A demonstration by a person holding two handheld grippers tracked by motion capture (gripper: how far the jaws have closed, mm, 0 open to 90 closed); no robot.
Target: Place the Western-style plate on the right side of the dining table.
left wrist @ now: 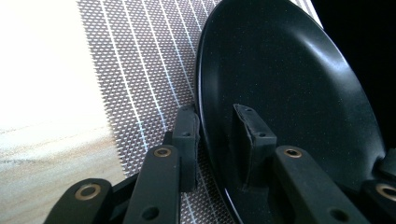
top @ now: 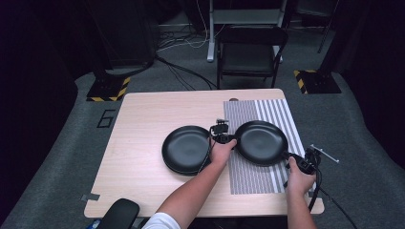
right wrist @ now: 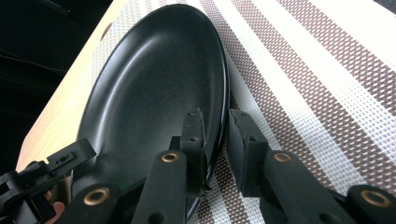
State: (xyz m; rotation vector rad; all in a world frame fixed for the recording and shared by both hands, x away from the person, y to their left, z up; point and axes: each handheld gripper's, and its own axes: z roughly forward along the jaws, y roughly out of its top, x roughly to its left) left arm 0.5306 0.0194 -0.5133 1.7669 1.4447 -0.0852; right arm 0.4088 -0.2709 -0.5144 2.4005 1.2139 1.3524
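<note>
The left hand-held gripper (left wrist: 212, 135) and right hand-held gripper (right wrist: 217, 140) each straddle opposite rims of the black plate (top: 261, 142), jaws slackened, pads just off it. The plate rests on the striped mat (top: 248, 176); a second black plate (top: 186, 149) lies just beside on the desk (top: 138, 143).

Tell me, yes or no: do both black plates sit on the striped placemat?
No, the right plate lies on the striped placemat, while the left plate rests on the bare wooden table.
</note>
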